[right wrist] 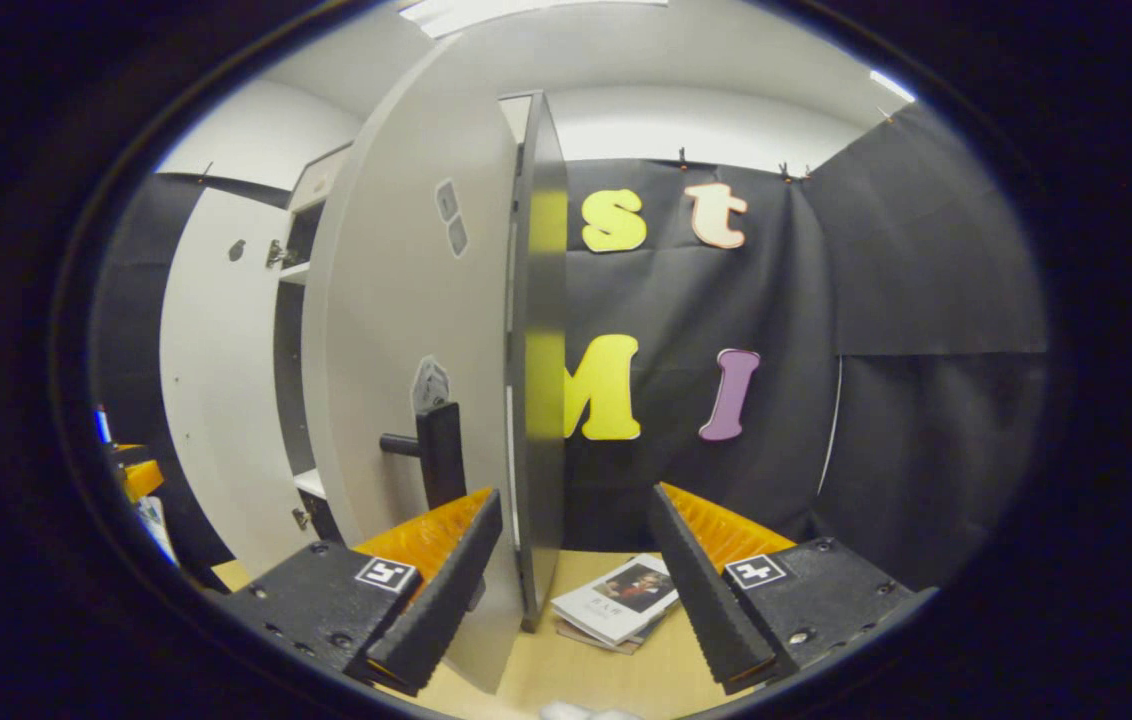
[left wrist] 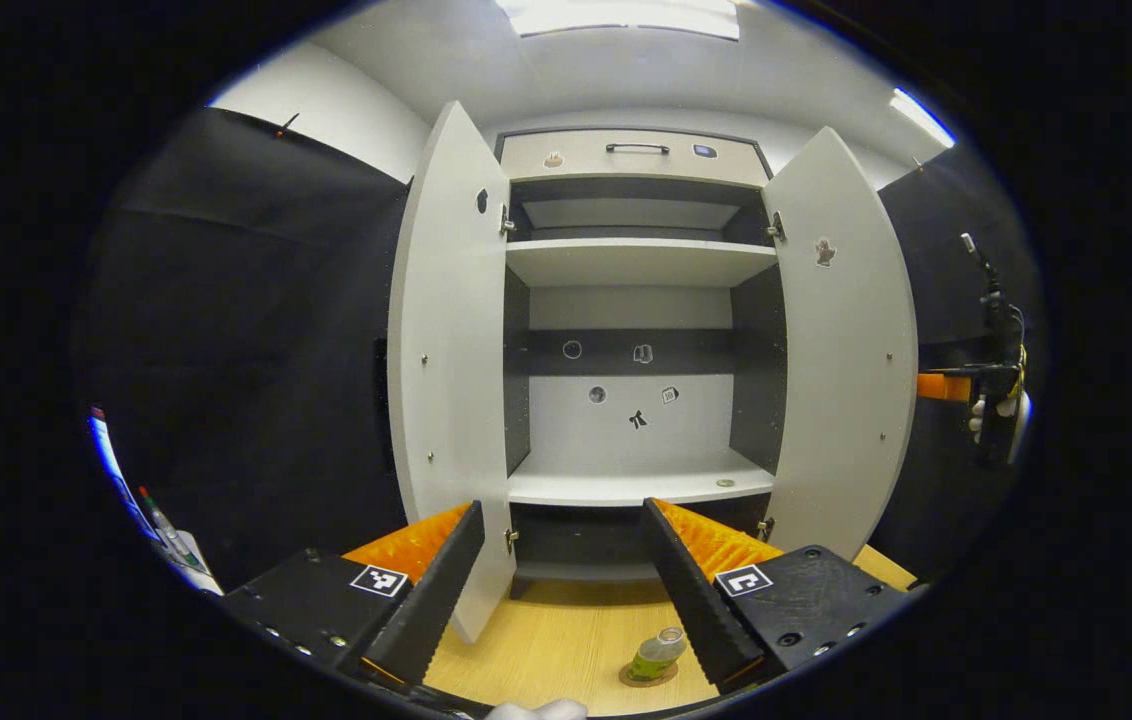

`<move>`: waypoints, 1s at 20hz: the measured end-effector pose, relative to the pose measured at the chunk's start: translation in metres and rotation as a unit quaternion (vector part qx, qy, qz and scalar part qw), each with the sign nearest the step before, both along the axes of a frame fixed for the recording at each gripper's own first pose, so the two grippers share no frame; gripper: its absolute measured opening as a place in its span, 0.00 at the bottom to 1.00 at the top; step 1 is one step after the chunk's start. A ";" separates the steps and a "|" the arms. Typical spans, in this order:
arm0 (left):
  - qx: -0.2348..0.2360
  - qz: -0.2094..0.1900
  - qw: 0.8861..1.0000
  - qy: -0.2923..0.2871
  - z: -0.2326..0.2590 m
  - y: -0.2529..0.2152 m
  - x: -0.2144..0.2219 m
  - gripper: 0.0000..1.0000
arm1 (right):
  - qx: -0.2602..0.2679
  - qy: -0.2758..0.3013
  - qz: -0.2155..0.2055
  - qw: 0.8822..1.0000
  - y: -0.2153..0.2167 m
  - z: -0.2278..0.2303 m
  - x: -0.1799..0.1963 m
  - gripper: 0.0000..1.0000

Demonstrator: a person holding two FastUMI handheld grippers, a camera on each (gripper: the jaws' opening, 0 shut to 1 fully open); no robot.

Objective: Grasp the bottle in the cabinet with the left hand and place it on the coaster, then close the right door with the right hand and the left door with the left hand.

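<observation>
The white cabinet (left wrist: 626,262) stands with both doors swung open. A small bottle (left wrist: 658,652) with a greenish label sits on a round coaster (left wrist: 648,678) on the wooden table, close to my left gripper's right finger. My left gripper (left wrist: 561,515) is open, faces the cabinet and holds nothing. The left door (left wrist: 446,350) and right door (left wrist: 841,340) flank the shelves. In the right gripper view the right door's edge (right wrist: 538,350) stands between the fingers of my open right gripper (right wrist: 574,495), nearer the left one, beside the dark handle (right wrist: 431,445).
A small round thing (left wrist: 726,483) lies on the lower shelf. A booklet (right wrist: 616,600) lies on the table behind the right door. The other gripper, held by a gloved hand (left wrist: 991,395), is out past the right door. Pens (left wrist: 161,525) lie at the far left.
</observation>
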State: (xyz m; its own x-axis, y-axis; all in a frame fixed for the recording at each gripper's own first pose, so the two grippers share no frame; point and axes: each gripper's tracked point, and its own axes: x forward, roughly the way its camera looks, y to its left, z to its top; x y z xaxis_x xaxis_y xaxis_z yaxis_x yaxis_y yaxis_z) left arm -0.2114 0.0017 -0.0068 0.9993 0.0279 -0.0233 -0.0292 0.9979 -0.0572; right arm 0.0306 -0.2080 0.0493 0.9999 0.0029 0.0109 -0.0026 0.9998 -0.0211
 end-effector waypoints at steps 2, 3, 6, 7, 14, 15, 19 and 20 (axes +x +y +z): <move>-0.010 0.002 1.000 0.003 -0.001 -0.008 -0.004 0.95 | 0.002 0.007 0.016 1.000 0.005 -0.002 0.001 0.95; -0.014 0.004 1.000 0.003 -0.001 -0.009 -0.005 0.95 | 0.008 0.013 0.025 1.000 0.010 -0.004 -0.001 0.95; -0.014 0.013 1.000 0.004 -0.002 -0.006 -0.005 0.95 | 0.008 0.021 0.050 0.998 0.030 -0.003 0.001 0.92; -0.013 0.015 1.000 0.003 -0.002 -0.005 -0.006 0.95 | 0.006 0.021 0.059 0.998 0.041 -0.004 0.001 0.92; -0.011 0.027 1.000 0.006 -0.007 0.021 -0.004 0.95 | -0.014 0.014 0.073 0.997 0.106 -0.004 0.016 0.96; -0.011 0.028 1.000 0.006 -0.008 0.025 -0.002 0.95 | -0.021 0.012 0.074 0.997 0.115 -0.005 0.021 0.95; -0.014 0.025 1.000 0.005 -0.009 0.038 0.002 0.96 | -0.021 0.003 0.091 0.996 0.154 -0.006 0.035 0.92; -0.014 0.025 1.000 0.004 -0.009 0.040 0.004 0.96 | -0.018 0.002 0.093 0.996 0.160 -0.006 0.035 0.96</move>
